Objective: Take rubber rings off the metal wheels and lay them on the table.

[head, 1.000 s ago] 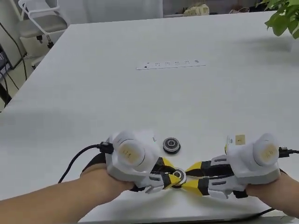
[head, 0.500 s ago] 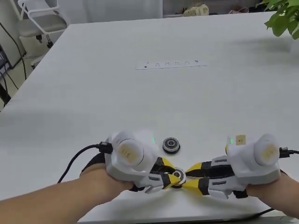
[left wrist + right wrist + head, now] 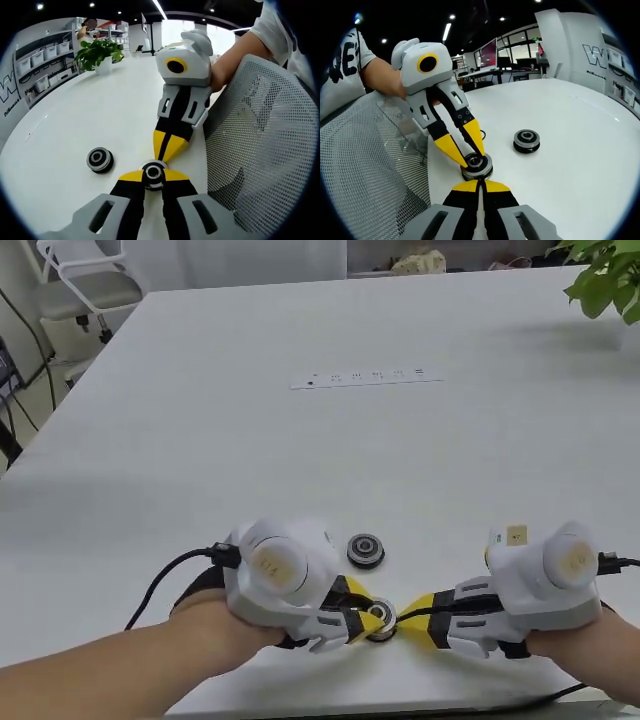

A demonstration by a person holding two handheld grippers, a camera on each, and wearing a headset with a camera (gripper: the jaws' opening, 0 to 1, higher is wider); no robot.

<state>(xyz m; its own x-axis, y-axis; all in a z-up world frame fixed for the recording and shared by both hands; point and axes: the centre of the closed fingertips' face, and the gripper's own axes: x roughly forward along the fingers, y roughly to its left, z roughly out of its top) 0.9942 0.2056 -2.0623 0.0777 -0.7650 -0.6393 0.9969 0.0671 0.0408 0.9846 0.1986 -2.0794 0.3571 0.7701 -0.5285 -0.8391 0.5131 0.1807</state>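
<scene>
A small metal wheel (image 3: 379, 619) with a black rubber ring around its rim sits near the table's front edge. My left gripper (image 3: 362, 617) is shut on this wheel (image 3: 153, 171), one yellow jaw on each side. My right gripper (image 3: 409, 621) faces it from the right, jaws shut. Its tips (image 3: 480, 184) touch the wheel's black rim (image 3: 476, 175); I cannot tell whether they pinch the ring. A second ringed wheel (image 3: 366, 550) lies flat on the table just beyond, untouched (image 3: 526, 140).
The white table (image 3: 320, 450) stretches far ahead, with a flush strip of sockets (image 3: 365, 378) in its middle. A potted plant (image 3: 606, 278) stands at the far right corner. A grey mesh chair (image 3: 260, 150) is close behind the front edge.
My right gripper has drawn back slightly to the right, tips still at the wheel. The left gripper and both wheels have stayed put.
</scene>
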